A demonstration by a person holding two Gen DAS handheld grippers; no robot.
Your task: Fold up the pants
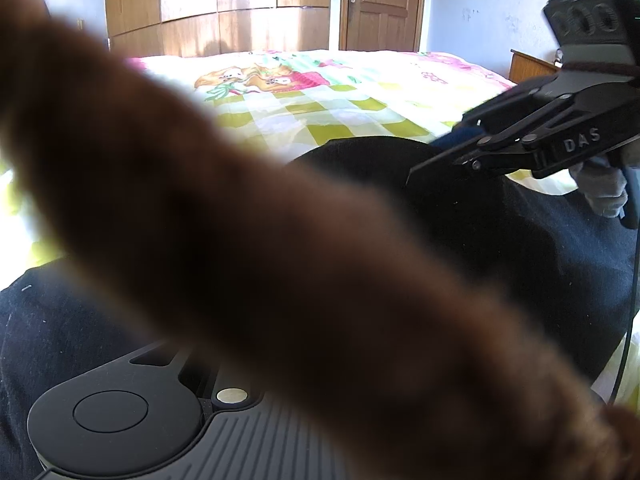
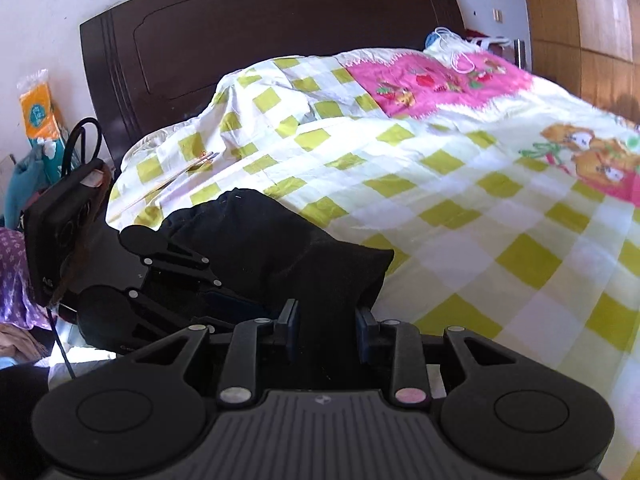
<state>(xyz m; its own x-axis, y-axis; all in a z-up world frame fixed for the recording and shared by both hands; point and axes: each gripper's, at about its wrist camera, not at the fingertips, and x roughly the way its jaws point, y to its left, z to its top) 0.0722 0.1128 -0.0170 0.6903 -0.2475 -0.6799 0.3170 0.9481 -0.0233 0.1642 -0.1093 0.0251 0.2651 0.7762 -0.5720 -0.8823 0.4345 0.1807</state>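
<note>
- On the bed (image 2: 460,208), over a checked green-and-white quilt with pink cartoon panels, the black pants (image 2: 256,240) lie bunched near the near edge.
- Right gripper (image 2: 326,332): jaws stand apart, blue pads on either side of a fold of the black fabric — contact between pads and cloth cannot be confirmed.
- Left wrist view shows the same right gripper (image 1: 432,164) from the side, tips low over the pants (image 1: 500,240), held by a hand in a pale glove (image 1: 604,188).
- Left gripper (image 2: 240,300): visible in the right wrist view, just beside the right one, tips buried in the dark cloth; its state cannot be read.
- Left wrist view is largely blocked by a blurred brown strand (image 1: 260,240) close to the lens — the left fingers are hidden behind it.
- Background: dark headboard (image 2: 260,40), wooden wardrobe (image 1: 216,4), wooden door (image 1: 380,4).
</note>
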